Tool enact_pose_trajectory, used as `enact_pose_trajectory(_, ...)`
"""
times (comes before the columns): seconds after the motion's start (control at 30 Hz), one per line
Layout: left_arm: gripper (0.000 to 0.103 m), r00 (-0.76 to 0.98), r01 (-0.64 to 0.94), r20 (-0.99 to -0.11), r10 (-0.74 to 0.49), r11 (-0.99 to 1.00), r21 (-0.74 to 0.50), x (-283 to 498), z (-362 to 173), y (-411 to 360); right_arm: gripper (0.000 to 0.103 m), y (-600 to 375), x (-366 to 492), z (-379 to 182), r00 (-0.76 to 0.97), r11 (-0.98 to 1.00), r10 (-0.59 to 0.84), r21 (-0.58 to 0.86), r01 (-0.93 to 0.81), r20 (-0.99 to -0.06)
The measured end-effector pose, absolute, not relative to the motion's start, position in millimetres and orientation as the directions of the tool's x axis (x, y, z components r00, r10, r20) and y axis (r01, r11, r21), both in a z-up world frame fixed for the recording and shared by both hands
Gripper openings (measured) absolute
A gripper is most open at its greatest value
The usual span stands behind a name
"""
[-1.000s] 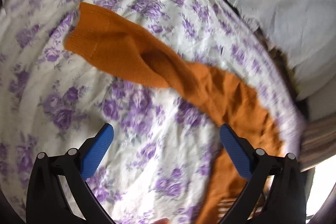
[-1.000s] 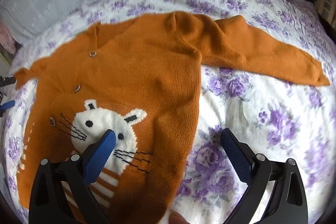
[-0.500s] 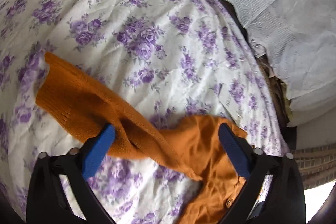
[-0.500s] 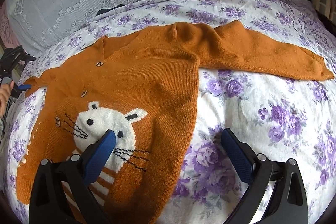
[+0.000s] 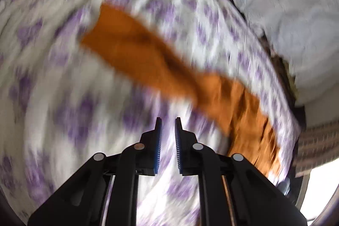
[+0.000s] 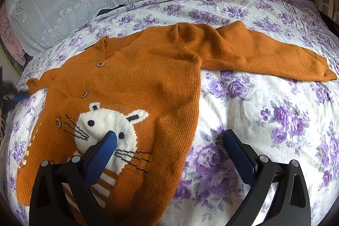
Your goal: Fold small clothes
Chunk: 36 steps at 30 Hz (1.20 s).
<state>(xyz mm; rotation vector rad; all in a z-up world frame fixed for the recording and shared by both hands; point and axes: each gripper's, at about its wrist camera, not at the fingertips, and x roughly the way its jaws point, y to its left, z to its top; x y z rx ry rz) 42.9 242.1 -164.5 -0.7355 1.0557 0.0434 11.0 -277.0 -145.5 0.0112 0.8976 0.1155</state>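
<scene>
The left claw (image 5: 168, 119) has its blue pads drawn almost together with nothing between them; only the flowered bedsheet (image 5: 70, 86) shows through the narrow gap. The right claw (image 6: 169, 137) hangs wide open and empty above the lower front of the orange sweater (image 6: 135, 82), one pad over the white cat face (image 6: 110, 122) knitted there, the other over bare sheet just past the sweater's side edge.

From the left claw the sweater's sleeve (image 5: 135, 56) lies ahead and apart, a long band running from the upper left down to the lower right, where it joins the bunched body. That view is blurred, so finer detail is lost. The left hand is the nearer one to this sleeve. The other sleeve (image 6: 264, 56) stretches out flat toward the right, well beyond the right claw.

No basket or box is in view. I judge the folding has not begun, since the sweater lies spread face up.
</scene>
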Motion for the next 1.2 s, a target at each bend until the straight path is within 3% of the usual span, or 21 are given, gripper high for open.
enact_pose_trajectory(0.13,0.013,0.551,-0.388,-0.763,-0.339,0.705,-0.593,10,-175,246,0.1,-277,11,-145,0.617,0.994,0.104,0.057,-0.096,-0.78)
enact_pose_trajectory(0.17,0.03,0.566,-0.39,-0.749,-0.345,0.688,-0.612,9,-168,250,0.1,-277,11,-146,0.617,0.994,0.103,0.056,-0.096,-0.78)
enact_pose_trajectory(0.2,0.063,0.585,-0.389,-0.736,-0.341,0.678,-0.624,10,-159,254,0.1,-277,11,-145,0.617,0.994,0.105,0.058,-0.096,-0.78)
enact_pose_trajectory(0.27,0.092,0.633,-0.411,-0.728,-0.261,0.684,-0.602,16,-133,263,0.1,-277,11,-145,0.618,0.994,0.105,0.058,-0.096,-0.779)
enact_pose_trajectory(0.43,0.092,0.646,-0.479,-0.756,-0.106,0.715,-0.509,57,-97,294,0.1,-277,11,-145,0.618,0.994,0.105,0.058,-0.096,-0.779)
enact_pose_trajectory(0.57,0.086,0.607,-0.562,-0.778,-0.161,0.606,-0.563,80,-121,331,0.1,-277,11,-145,0.617,0.994,0.104,0.057,-0.096,-0.78)
enact_pose_trajectory(0.63,0.083,0.575,-0.574,-0.801,-0.168,0.614,-0.541,87,-130,338,0.1,-277,11,-145,0.617,0.994,0.104,0.057,-0.096,-0.78)
enact_pose_trajectory(0.7,0.074,0.547,-0.582,-0.82,-0.169,0.627,-0.518,94,-137,339,0.1,-277,11,-145,0.617,0.994,0.104,0.057,-0.096,-0.78)
enact_pose_trajectory(0.77,0.073,0.529,-0.583,-0.829,-0.181,0.633,-0.51,104,-139,337,0.1,-277,11,-145,0.617,0.994,0.104,0.056,-0.096,-0.78)
enact_pose_trajectory(0.9,0.071,0.435,-0.604,-0.893,-0.113,0.699,-0.383,126,-139,329,0.1,-278,11,-145,0.617,0.994,0.103,0.056,-0.096,-0.78)
enact_pose_trajectory(0.93,0.067,0.41,-0.615,-0.907,-0.098,0.704,-0.354,130,-140,328,0.1,-277,11,-145,0.617,0.994,0.103,0.055,-0.097,-0.78)
enact_pose_trajectory(1.0,0.034,0.374,-0.619,-0.92,-0.116,0.708,-0.341,135,-145,330,0.1,-278,11,-145,0.617,0.994,0.103,0.055,-0.097,-0.78)
enact_pose_trajectory(1.07,0.016,0.347,-0.626,-0.926,-0.148,0.698,-0.346,135,-152,333,0.1,-278,11,-145,0.617,0.994,0.103,0.055,-0.097,-0.78)
enact_pose_trajectory(1.2,0.009,0.386,-0.609,-0.907,-0.166,0.693,-0.386,115,-149,334,0.1,-278,11,-145,0.617,0.994,0.103,0.055,-0.097,-0.78)
